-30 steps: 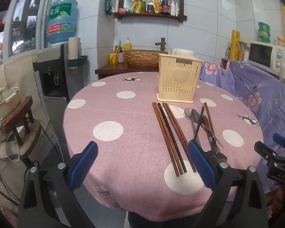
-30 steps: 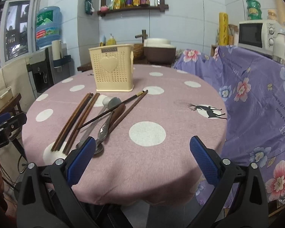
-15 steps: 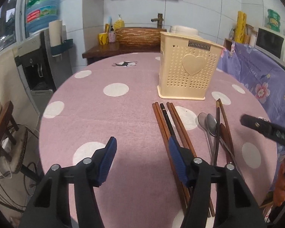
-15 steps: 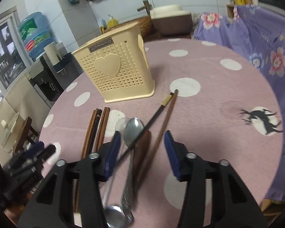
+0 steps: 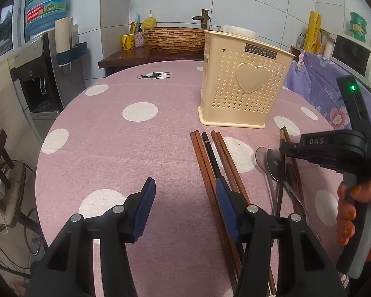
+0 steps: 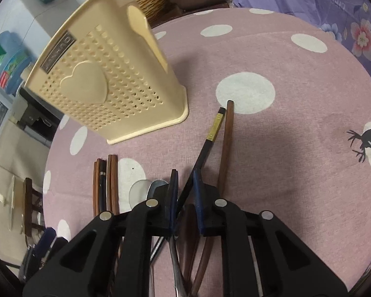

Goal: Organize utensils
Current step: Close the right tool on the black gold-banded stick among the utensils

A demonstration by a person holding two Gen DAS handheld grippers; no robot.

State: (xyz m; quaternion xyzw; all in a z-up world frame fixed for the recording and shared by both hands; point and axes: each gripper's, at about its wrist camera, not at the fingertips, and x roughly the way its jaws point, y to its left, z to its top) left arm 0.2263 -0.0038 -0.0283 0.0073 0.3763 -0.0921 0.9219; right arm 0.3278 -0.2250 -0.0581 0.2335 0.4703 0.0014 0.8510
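**Two grippers low over the utensils, holder standing beyond**

From your left wrist view, your left gripper hangs over the pink polka-dot tablecloth with its jaws about half spread and still closing. Nothing sits between the pads; the right-hand finger lies over the near ends of the bundle of brown chopsticks, though you cannot tell whether it touches them. To the left of that bundle the cloth is bare right out to the table's rounded edge, so open room lies on that side. Ahead, the cream perforated utensil holder stands upright, just beyond the chopstick tips. On the right, two spoons and more sticks lie together under your right gripper, held by a hand at the frame edge. A water dispenser stands off the table's left side.

From your right wrist view, your right gripper shows what the left view hides: its blue pads are nearly together and closing around a black chopstick with a gold band, which runs up between them. You cannot tell whether the pads press it yet. A brown chopstick lies just beside it to the right, outside the jaws. The holder looms at upper left, and a floral purple cloth borders the table's far right edge.
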